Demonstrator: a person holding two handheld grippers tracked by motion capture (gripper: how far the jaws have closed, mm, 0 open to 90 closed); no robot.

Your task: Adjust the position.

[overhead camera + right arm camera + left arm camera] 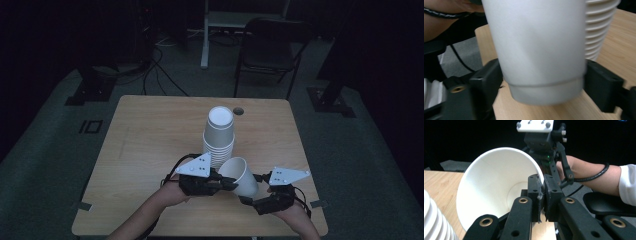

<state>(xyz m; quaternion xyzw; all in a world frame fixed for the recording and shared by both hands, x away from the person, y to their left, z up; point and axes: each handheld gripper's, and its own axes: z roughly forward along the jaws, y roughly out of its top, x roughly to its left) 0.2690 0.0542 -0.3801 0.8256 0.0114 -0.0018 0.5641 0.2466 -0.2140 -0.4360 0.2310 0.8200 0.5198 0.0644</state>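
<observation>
Nearest the person, two forearms reach in over the front edge of a wooden bench (150, 130), each hand holding a set of black tongs. Between the two tongs a single white paper cup (241, 175) is held off the bench, tipped on its side with its open mouth toward the left tongs and its base toward the right tongs.

The left tongs (227, 184) are clamped on the cup's rim: in the left gripper view, one jaw sits inside the mouth and the other outside, pinching the thin wall (539, 192) between them. The right tongs (248, 200) sit at the cup's base. In the right gripper view their jaws stand on either side of the cup (536, 50) just above its bottom ridge, close against the wall, but whether they press on it or only flank it I cannot tell.

Just beyond the tongs, a tall stack of matching white cups (219, 135) stands upside down on the bench, near the held cup.

The cup looks very light, with a thin wall that would dent or fold under a hard squeeze. The rolled rim and the stiffer base ring are likely the safest places to grip, with gentle pressure.

Farther off, past the bench, a dark folding chair (270, 50) stands on the floor.
</observation>
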